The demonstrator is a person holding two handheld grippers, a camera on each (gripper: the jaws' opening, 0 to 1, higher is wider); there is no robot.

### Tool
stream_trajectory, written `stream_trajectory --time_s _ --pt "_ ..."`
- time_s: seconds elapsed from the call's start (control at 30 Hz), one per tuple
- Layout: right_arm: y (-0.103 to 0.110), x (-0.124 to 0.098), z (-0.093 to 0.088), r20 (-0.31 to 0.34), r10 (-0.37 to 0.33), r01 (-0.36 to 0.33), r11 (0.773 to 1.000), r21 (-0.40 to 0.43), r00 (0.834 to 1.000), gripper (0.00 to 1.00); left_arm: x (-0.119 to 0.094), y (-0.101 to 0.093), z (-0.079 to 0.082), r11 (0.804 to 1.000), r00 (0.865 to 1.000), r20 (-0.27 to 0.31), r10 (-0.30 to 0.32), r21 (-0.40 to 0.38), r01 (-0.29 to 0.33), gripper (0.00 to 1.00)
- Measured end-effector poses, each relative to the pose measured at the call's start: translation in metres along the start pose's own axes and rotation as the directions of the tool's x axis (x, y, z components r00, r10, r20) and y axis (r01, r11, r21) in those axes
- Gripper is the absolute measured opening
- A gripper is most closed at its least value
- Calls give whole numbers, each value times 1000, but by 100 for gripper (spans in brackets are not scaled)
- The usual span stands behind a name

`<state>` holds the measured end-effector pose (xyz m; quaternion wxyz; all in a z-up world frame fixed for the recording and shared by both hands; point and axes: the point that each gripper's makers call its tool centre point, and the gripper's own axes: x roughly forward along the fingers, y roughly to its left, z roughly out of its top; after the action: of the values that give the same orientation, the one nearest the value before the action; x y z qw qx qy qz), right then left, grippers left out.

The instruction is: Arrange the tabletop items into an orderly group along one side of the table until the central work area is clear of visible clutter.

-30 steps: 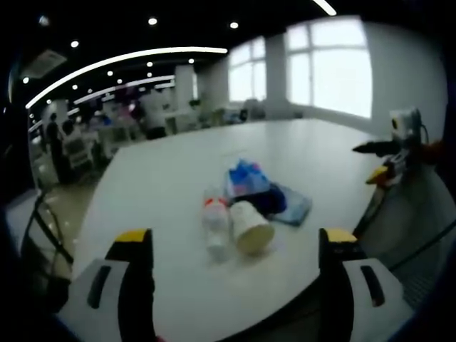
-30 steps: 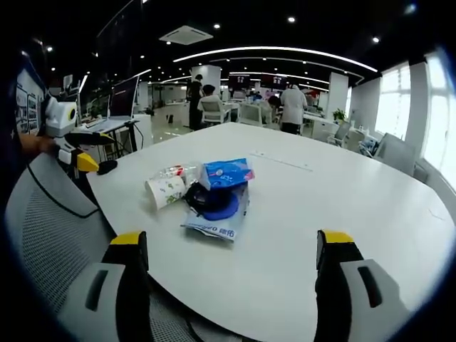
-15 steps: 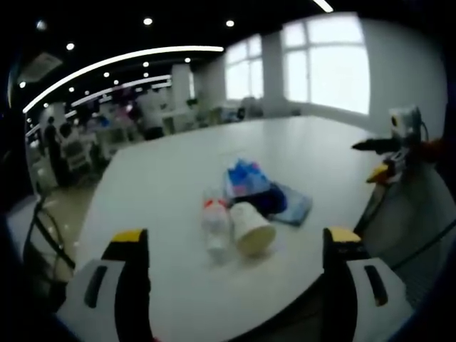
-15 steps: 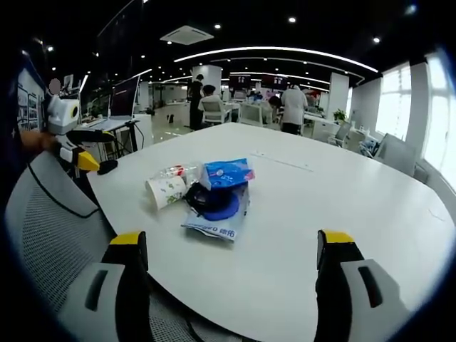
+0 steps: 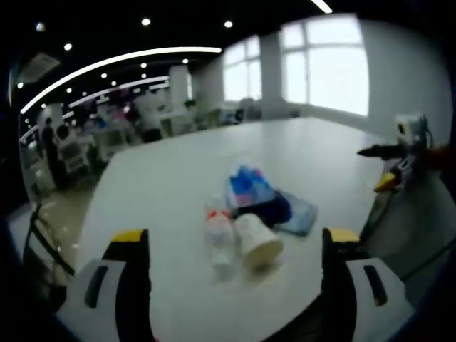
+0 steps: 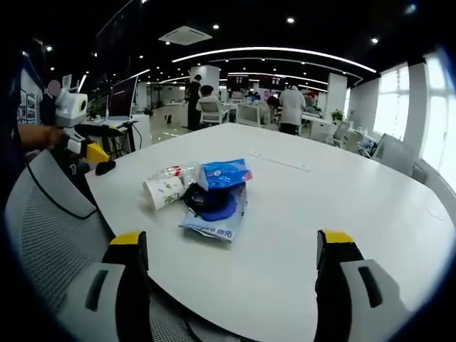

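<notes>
Nothing on the table (image 6: 356,192) has shifted; only my hands have drifted a little, so in the left gripper view the pile sits slightly further right than a second ago, and my left gripper (image 6: 91,142) has risen a touch at the left edge of the right gripper view.

Both tongs hang apart and empty. My left gripper (image 5: 235,246) and my right gripper (image 6: 231,249) each frame the pile from opposite sides, jaws spread wide, touching nothing. My right gripper also shows at the right edge of the left gripper view (image 5: 388,160).

The clutter lies in one heap just above the middle of both views. A paper cup (image 5: 258,240) lies on its side beside a fallen clear bottle (image 5: 220,237) with a red cap; behind them sit a blue packet (image 5: 249,187), a dark round object (image 6: 210,201) and a flat blue-and-white pouch (image 6: 214,224) underneath.

I judge that nothing is arranged yet. I would lift the top things first: the cup with my left tongs, since it is nearest them, pinching lightly so the paper wall does not crush. The bottle may roll, so I should close across its body, not its cap.
</notes>
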<state>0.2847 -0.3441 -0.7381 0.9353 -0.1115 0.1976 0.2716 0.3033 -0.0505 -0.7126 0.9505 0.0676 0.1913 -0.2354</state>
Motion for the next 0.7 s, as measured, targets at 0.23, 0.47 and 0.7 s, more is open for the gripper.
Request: stream_trajectory --time_s 0.23,0.47,0.7 --pt "0 0 0 -1 -3 3 1000 -2 1000 98 8 8 0 1000 1000 -10 8 -8 -8 98" --pt "-1 0 0 -1 -7 7 1000 1 1000 98 18 15 -1 1000 1000 -24 6 -9 -6 95" --pt "-1 -1 0 -1 -8 8 1000 2 1000 97 29 18 -6 1000 999 -42 -3 -2 3 91"
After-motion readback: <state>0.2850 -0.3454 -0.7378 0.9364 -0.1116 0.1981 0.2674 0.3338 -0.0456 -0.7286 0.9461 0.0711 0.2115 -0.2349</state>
